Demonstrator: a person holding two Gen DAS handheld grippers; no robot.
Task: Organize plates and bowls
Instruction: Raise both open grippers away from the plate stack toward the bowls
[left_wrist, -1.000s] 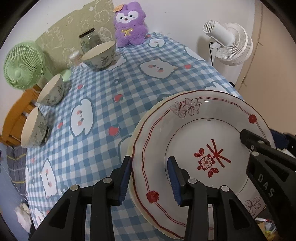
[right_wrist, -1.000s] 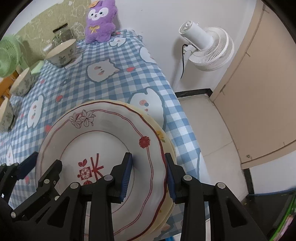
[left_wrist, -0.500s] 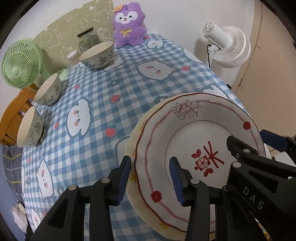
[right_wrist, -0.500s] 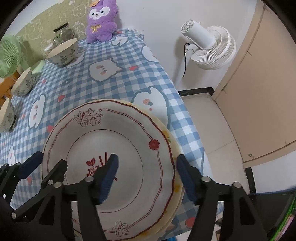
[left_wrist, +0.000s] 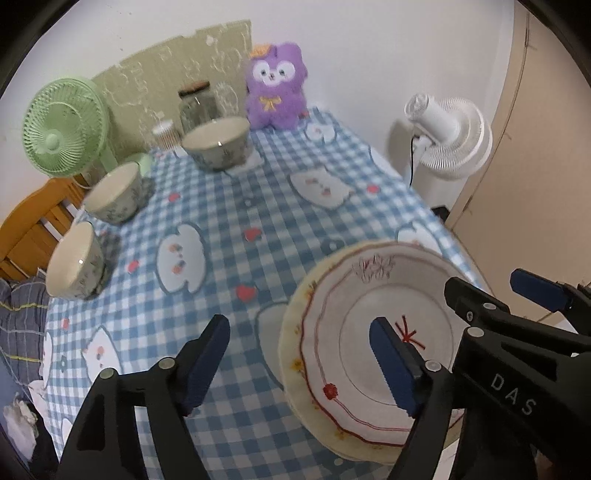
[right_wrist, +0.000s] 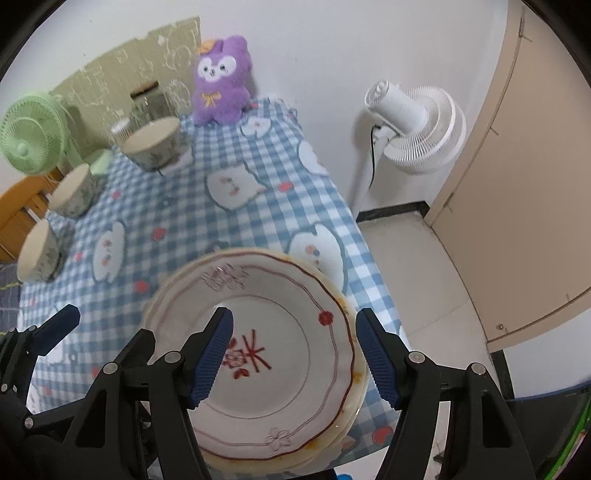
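Now, left gripper (left_wrist: 299, 362): jaws wide, just opened further, nothing held, above the plate rim.
Right gripper (right_wrist: 293, 354): jaws wide, just opened, off the plate.
Plate (right_wrist: 284, 373): red-patterned, on top of another plate, near corner of table (right_wrist: 258, 210).
Bowls (left_wrist: 216, 147): three, separate, far-left side of checked cloth.

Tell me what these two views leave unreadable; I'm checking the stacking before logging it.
- Plate stack: right wrist view, near rim hidden by the right gripper; plate count unclear.
- Lower plate: left wrist view, only its edge shows.
- Glass jar: blurred, contents unreadable.
- Bowls: motion blur smears their pattern.
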